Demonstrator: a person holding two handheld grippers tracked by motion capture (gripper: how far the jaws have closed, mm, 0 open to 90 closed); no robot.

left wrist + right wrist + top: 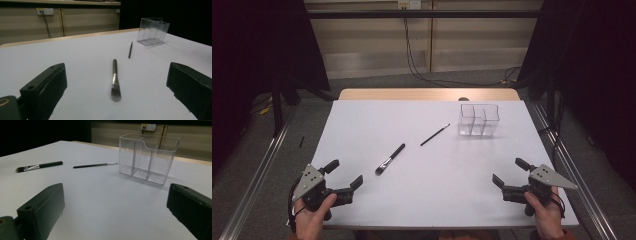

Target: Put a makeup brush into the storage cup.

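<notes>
1. High view first: my left gripper [346, 175] sits at the near left corner of the white table [362, 125], jaws spread wide with nothing between them; my right gripper [509, 176] mirrors it at the near right, just as wide and just as empty.
2. The flat makeup brush [390, 159] lies near the middle of the table, closest to my left jaws, bristles toward me and black handle pointing away toward the far right.
3. Beyond it, well apart, lies a thin liner brush [435, 135], its tip pointing at the clear three-compartment organizer [479, 120], which stands upright at the far right, all three compartments empty.
4. Left gripper view puts the flat brush [115, 78] straight ahead between my jaws.
5. I judge it light and stiff, with a smooth, slightly slippery handle and a soft head that would splay if pinched.
6. I would take hold across the handle just behind the metal ferrule, not on the bristles.
</notes>
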